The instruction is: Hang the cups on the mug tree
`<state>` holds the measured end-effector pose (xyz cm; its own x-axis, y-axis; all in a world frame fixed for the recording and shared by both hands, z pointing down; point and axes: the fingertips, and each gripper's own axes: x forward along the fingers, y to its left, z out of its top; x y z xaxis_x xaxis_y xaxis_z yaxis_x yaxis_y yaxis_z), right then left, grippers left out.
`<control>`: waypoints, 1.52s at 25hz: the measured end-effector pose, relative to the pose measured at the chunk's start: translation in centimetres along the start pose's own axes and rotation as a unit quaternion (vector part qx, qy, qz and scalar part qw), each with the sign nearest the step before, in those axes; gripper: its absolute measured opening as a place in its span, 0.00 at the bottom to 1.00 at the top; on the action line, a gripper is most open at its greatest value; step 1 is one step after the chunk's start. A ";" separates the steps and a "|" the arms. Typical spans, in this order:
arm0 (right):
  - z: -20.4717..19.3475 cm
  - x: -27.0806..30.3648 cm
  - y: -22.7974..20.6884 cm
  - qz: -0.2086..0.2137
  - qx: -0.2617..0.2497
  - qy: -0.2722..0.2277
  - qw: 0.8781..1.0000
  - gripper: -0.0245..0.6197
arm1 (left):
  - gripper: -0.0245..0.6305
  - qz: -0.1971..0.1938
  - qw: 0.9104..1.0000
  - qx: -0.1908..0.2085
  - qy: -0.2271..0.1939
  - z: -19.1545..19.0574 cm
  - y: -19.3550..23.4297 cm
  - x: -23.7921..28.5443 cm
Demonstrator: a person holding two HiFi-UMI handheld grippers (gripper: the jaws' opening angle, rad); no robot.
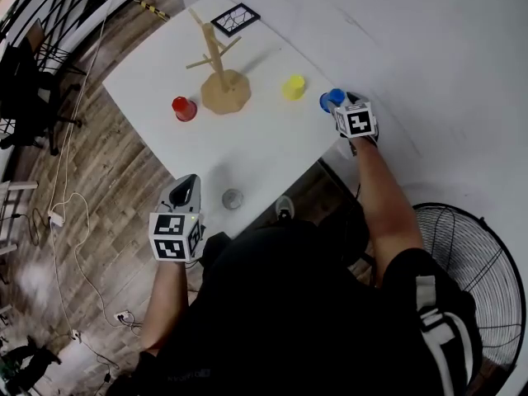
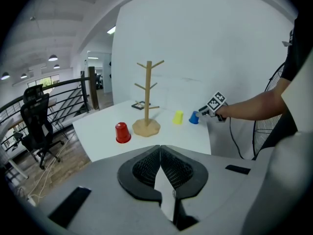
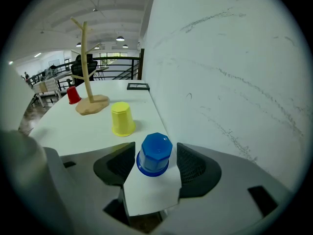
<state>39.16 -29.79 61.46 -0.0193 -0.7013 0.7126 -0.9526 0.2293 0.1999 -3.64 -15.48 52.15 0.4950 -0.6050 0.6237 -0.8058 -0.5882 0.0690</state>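
Upside down on the white table (image 1: 272,143) stand a blue cup (image 1: 332,98), a yellow cup (image 1: 294,87) and a red cup (image 1: 184,108). The wooden mug tree (image 1: 219,64) stands bare between the red and yellow cups. My right gripper (image 3: 155,163) is open around the blue cup (image 3: 155,153) at the table's right edge; a gap shows beside the cup. Beyond it sit the yellow cup (image 3: 122,119) and the tree (image 3: 87,67). My left gripper (image 2: 159,153) is shut and empty, held off the table's near edge, facing the red cup (image 2: 122,132).
A black-framed picture (image 1: 235,19) lies at the table's far corner. A small grey round thing (image 1: 233,198) sits near the front edge. A white wall runs close along the right side. A floor fan (image 1: 466,254) stands at the right, an office chair (image 2: 34,116) at the left.
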 end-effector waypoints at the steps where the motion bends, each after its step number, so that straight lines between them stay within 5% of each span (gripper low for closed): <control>1: -0.1 0.3 -0.2 0.000 0.000 0.005 1.000 0.42 | 0.06 0.001 1.000 0.000 0.000 0.0 0.0 -0.1; 10: -0.6 1.9 -0.2 0.026 0.003 0.031 0.999 0.42 | 0.06 0.017 1.000 -0.011 -0.003 -0.1 0.3 -0.7; 18: -0.9 0.6 -0.3 0.007 0.010 0.028 1.000 0.40 | 0.06 0.017 1.000 -0.014 -0.004 -0.4 0.4 -0.9; 30: 3.9 -6.6 0.2 0.005 0.132 -0.109 0.985 0.40 | 0.06 0.024 0.999 -0.011 -0.025 0.4 1.3 -1.6; 38: 10.2 -10.1 2.7 0.059 0.158 -0.180 0.969 0.40 | 0.06 0.037 0.999 -0.014 -0.034 1.1 1.9 -3.0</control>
<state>33.67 -28.98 47.96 -0.1845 -0.8860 0.4254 -0.9815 0.1438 -0.1262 -6.35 -15.38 49.52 0.4534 -0.6824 0.5734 -0.8498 -0.5250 0.0472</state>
